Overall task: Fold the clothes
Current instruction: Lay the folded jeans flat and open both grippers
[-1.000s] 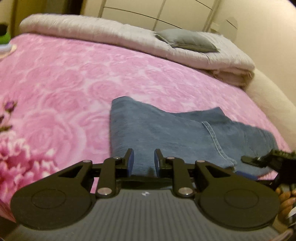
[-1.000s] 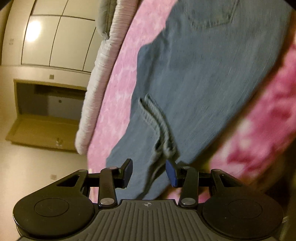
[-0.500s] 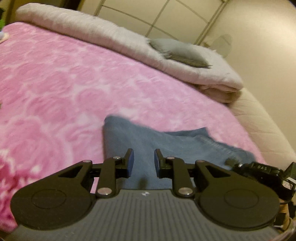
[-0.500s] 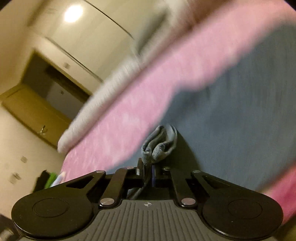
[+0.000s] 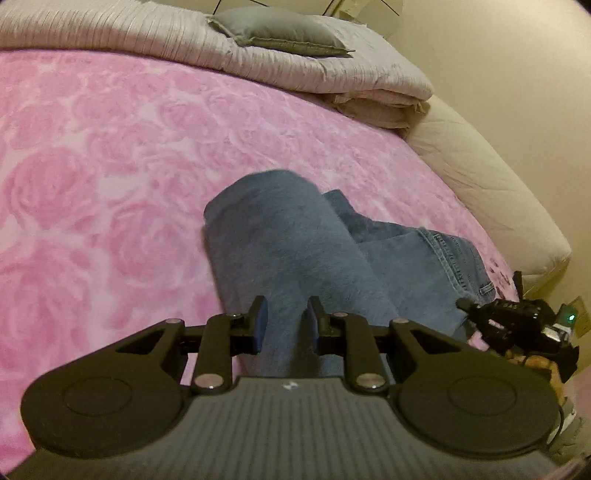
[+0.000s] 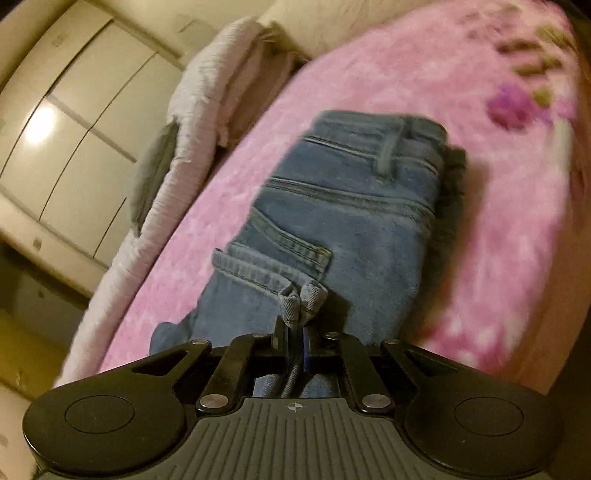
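Note:
Blue jeans (image 5: pixel 295 251) lie partly folded on the pink rose-patterned bedspread (image 5: pixel 110 166). My left gripper (image 5: pixel 284 325) is open, its fingers straddling the near end of the folded denim with a gap on each side. In the right wrist view the jeans (image 6: pixel 351 206) show a back pocket and the waistband. My right gripper (image 6: pixel 295 338) is shut on a bunched hem edge (image 6: pixel 301 299) of the denim. In the left wrist view the right gripper (image 5: pixel 517 317) shows at the right edge, beside the jeans.
A folded grey quilt (image 5: pixel 184 40) with a grey cushion (image 5: pixel 280 31) on it lies along the far side of the bed. A beige mattress edge (image 5: pixel 480 177) runs at the right. Wardrobe doors (image 6: pixel 66 122) stand beyond the bed.
My right gripper went from open to shut on the hem of the jeans and drew it across. The denim folded over itself. My left gripper stayed open, closer over the fold.

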### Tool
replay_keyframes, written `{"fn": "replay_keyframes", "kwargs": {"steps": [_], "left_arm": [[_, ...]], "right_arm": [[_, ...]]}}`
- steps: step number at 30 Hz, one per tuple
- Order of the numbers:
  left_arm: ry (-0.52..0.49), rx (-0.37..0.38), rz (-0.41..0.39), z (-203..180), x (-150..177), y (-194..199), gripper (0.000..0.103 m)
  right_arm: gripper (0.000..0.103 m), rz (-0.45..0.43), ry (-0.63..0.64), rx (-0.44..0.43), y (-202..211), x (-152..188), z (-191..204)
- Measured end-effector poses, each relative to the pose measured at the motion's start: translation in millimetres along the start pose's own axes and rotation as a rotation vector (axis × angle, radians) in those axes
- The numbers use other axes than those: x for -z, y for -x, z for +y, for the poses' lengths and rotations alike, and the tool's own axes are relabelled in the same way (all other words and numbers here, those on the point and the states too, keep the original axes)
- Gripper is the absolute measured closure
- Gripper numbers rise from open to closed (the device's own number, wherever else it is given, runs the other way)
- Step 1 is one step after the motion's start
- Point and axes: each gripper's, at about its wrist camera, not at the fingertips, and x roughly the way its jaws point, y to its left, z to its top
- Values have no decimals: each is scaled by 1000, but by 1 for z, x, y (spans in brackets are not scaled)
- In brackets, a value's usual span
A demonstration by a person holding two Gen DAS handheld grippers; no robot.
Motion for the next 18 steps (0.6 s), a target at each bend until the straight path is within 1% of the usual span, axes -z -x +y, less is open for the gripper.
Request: {"fn": "replay_keyframes", "kwargs": {"steps": [2, 4, 7, 8, 9, 11, 14, 16, 18], "left_arm": [[-21, -6, -2, -7, -5, -2, 85], [-41, -11, -4, -13, -11, -4, 85], [-61, 10, 0, -25, -14, -13, 85], [-69, 11, 12, -29, -14, -20, 85], [-77, 11, 24, -32, -13, -28, 85], [-107, -6, 52, -40, -11, -44, 85], [-163, -61, 94, -49, -4, -63, 85], [-183, -91, 112, -50, -1, -69, 85], [-190, -111, 123, -49, 2, -73, 85]], "right_arm": [[98, -51, 102, -45, 14, -5, 15], [98, -142, 219, -109, 34, -14, 36], [98, -330, 331, -168, 70, -30, 48], [98, -349, 319, -148, 74, -37, 40], [98, -328, 283, -100, 67, -46, 26], [98, -229, 141, -6, 43, -59, -14], [98, -146, -9, 27, 29, -56, -62], [98, -161, -16, 15, 33, -53, -67], [98, -169, 4, 19, 23, -57, -55]]}}
